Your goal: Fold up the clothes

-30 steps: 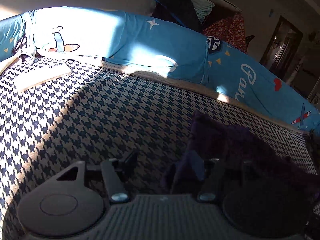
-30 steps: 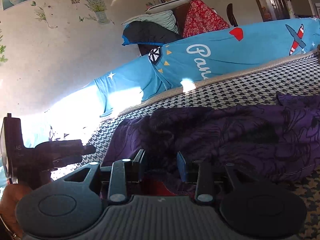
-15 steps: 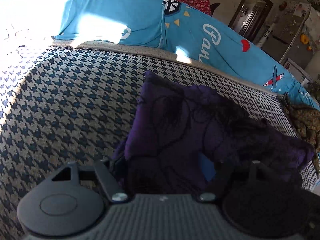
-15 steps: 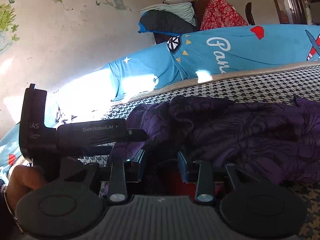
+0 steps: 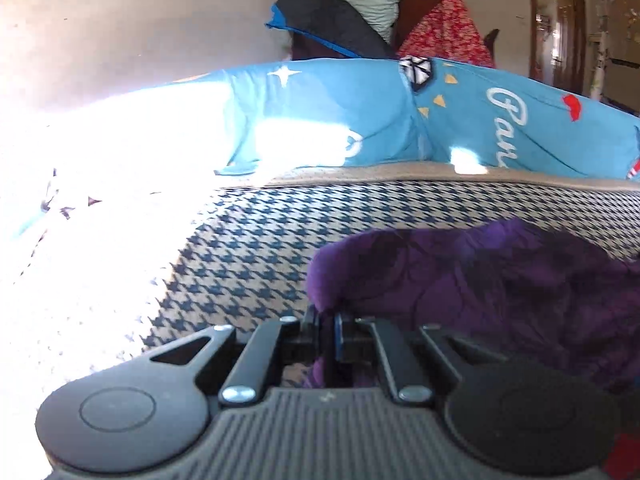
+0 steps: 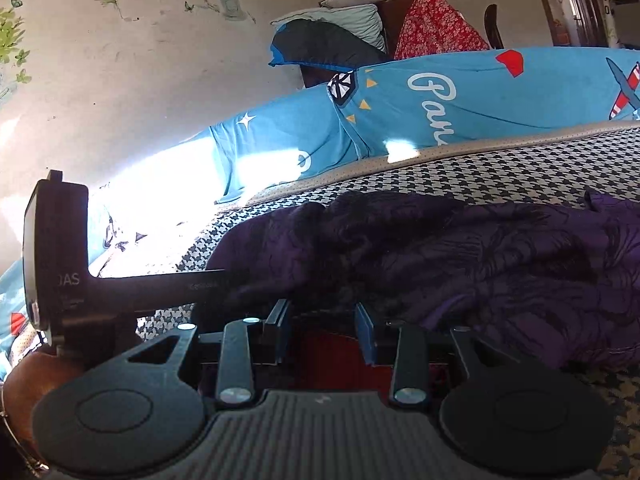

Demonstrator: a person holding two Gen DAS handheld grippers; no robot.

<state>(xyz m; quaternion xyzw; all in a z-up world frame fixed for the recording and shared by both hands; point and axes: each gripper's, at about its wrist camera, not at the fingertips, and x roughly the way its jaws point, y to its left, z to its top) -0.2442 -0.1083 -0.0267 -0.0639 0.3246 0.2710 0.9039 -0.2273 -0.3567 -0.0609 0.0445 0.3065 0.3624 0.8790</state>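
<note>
Pinching the near left edge of the purple garment point(image 5: 500, 292), the left gripper point(image 5: 327, 334) now has its jaws drawn together on a thin fold of cloth, where a second ago they stood apart over bare houndstooth bedcover point(image 5: 256, 256). Just right of it on that same garment edge, the right gripper point(image 6: 322, 334) keeps its jaws partly apart with dark purple fabric and something red between them, though whether the pads truly press is hard to tell. With the left corner newly caught, the garment, lying crumpled in front of the blue printed bolster point(image 6: 460, 100), looks ready to be lifted and spread or folded.
</note>
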